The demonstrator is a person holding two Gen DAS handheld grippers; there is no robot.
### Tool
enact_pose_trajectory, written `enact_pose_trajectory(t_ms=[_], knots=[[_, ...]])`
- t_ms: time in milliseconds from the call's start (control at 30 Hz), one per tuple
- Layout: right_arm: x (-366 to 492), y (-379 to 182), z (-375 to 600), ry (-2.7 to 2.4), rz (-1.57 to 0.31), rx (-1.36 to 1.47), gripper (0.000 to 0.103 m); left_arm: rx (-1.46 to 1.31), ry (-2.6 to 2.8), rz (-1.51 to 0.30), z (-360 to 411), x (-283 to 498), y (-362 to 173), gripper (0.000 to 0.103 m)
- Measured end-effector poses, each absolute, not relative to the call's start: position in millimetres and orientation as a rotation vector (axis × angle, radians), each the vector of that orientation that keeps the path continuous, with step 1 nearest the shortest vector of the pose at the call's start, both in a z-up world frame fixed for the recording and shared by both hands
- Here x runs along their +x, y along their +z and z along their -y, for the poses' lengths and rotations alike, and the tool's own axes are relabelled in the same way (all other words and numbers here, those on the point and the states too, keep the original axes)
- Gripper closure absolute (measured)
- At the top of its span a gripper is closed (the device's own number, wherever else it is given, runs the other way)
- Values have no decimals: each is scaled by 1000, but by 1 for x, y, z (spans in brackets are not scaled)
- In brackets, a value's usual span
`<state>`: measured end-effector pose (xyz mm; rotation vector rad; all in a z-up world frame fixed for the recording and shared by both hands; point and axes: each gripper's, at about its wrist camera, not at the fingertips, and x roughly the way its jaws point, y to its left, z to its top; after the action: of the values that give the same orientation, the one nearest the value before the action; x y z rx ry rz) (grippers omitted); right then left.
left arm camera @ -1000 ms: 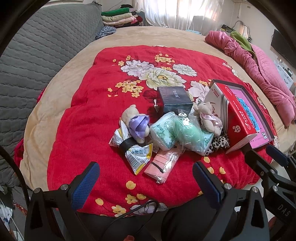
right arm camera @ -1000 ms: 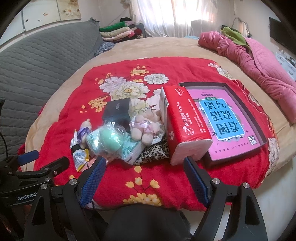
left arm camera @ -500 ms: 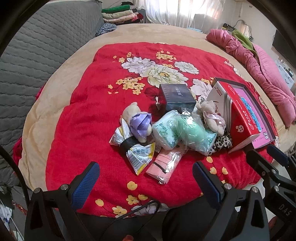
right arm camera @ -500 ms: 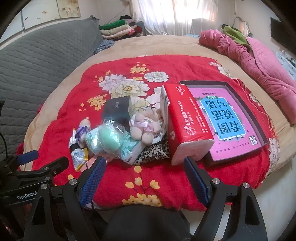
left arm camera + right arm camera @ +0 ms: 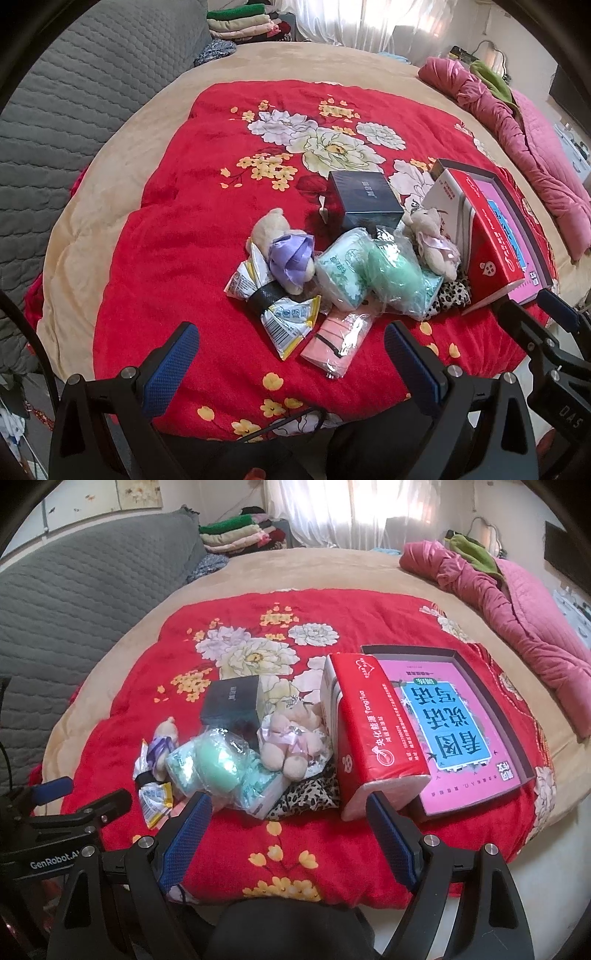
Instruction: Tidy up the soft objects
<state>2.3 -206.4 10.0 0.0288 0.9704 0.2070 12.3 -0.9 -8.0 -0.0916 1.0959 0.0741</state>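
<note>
- Left gripper (image 5: pixel 291 352): jaws spread, empty, near edge of red blanket (image 5: pixel 177 236).
- Right gripper (image 5: pixel 286 825): jaws spread, empty.
- Soft-object pile (image 5: pixel 343 269) mid-blanket, left of tissue pack (image 5: pixel 365 738).

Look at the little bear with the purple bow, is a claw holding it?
No, the bear with the purple bow lies on the red blanket, and the left claw is open and apart from it.
</note>
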Motion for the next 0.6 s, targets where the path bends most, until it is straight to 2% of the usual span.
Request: enact_pose_trajectory(t_ms=[600], knots=[[23,-7,183,295,-1013,-22,17,-235,74,-1188,-55,36,-42,2]])
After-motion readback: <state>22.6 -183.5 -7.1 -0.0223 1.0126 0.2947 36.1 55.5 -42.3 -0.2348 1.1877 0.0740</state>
